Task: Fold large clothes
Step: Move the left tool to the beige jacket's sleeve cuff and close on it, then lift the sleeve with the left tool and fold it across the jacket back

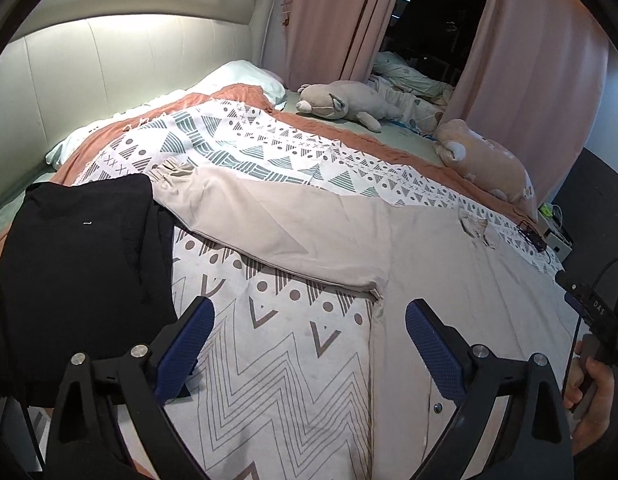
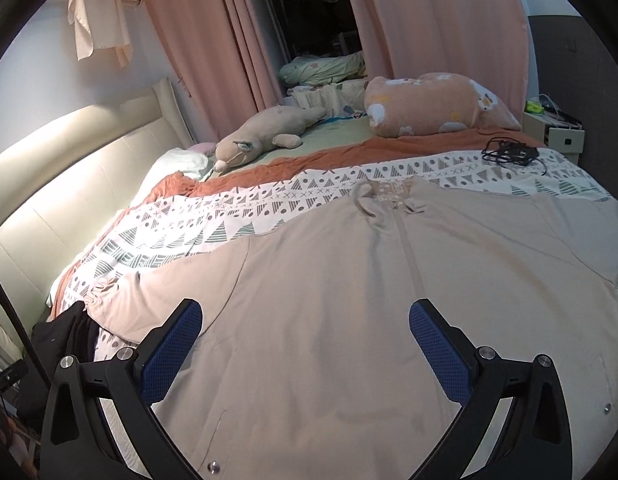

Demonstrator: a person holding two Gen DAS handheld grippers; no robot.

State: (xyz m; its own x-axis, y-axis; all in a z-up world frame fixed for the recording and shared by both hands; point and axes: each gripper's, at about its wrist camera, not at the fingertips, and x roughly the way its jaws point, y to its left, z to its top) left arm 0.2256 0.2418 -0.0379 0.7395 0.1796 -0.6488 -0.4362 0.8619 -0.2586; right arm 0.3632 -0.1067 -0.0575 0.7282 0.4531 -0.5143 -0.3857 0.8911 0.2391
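- My left gripper (image 1: 309, 336) hangs released over the quilt (image 1: 277, 360); black garment (image 1: 81, 256) at nine o'clock, jacket (image 1: 449, 280) sleeve at twelve.
- My right gripper (image 2: 305, 344) hangs released over the jacket (image 2: 329, 300), spread flat, collar at twelve o'clock.

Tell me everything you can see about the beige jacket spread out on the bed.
The beige jacket lies flat, front up, on the patterned duvet. It looks like soft, matte woven cloth. A closed front placket runs from the collar, with its printed lining showing, toward the near hem, where metal snaps sit. Its long sleeve stretches sideways, and the gathered elastic cuff touches a folded black garment. Both grippers are above it, open, and hold nothing.
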